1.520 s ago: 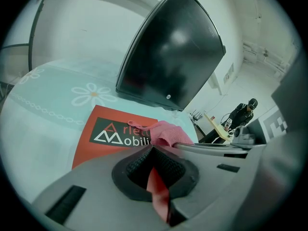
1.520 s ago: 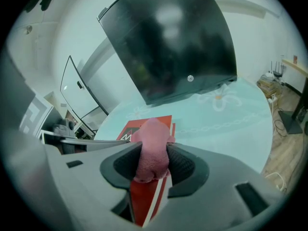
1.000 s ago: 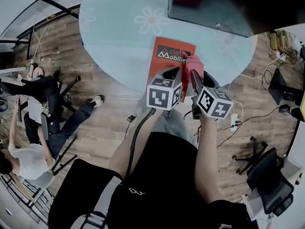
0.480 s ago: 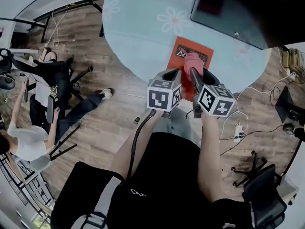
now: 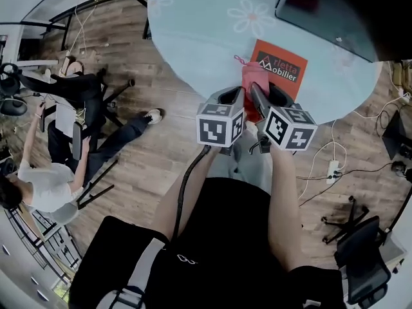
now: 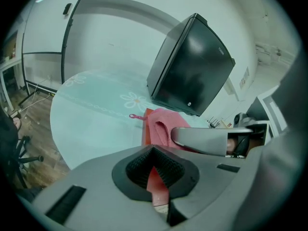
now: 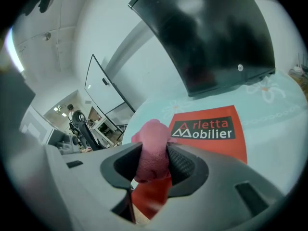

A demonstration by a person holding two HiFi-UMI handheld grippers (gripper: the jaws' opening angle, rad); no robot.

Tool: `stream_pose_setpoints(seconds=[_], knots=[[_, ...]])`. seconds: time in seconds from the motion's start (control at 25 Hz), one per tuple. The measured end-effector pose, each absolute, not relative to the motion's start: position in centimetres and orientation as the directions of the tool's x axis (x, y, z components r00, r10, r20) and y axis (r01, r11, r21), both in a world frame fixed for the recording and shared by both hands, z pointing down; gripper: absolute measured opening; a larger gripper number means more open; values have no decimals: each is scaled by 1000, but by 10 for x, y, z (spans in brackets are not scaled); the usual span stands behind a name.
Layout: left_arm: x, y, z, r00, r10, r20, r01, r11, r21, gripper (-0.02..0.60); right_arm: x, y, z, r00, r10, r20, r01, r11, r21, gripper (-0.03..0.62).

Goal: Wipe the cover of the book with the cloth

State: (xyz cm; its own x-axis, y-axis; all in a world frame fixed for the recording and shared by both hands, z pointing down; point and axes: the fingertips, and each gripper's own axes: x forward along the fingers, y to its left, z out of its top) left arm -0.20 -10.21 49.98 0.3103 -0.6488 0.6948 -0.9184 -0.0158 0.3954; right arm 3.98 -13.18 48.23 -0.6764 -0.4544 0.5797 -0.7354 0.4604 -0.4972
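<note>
- My right gripper (image 7: 154,163) has its jaws clenched on the pink cloth (image 7: 152,146), which bulges out past their tips.
- The cloth rests on the near left part of the red book (image 7: 219,141).
- The book lies flat on the pale blue tabletop (image 5: 193,31), near its edge.
- White print on the cover's black band reads "Arletta Mobilier".
- My left gripper (image 6: 155,170) is just beside the right one, jaws closed tip to tip on nothing.
</note>
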Motion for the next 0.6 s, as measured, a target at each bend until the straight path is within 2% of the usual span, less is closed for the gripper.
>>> stream_pose_setpoints(seconds=[0.2,0.6], knots=[[-20,-92,508,311,-632,709,-921,-15,390,12,31,-111,496,-661,-450,601,-750,426,-506,158],[-14,-86,510,383,-603,699,-908,-108,404,12,34,-103,505,-575,-505,643,-818,375,-437,158]])
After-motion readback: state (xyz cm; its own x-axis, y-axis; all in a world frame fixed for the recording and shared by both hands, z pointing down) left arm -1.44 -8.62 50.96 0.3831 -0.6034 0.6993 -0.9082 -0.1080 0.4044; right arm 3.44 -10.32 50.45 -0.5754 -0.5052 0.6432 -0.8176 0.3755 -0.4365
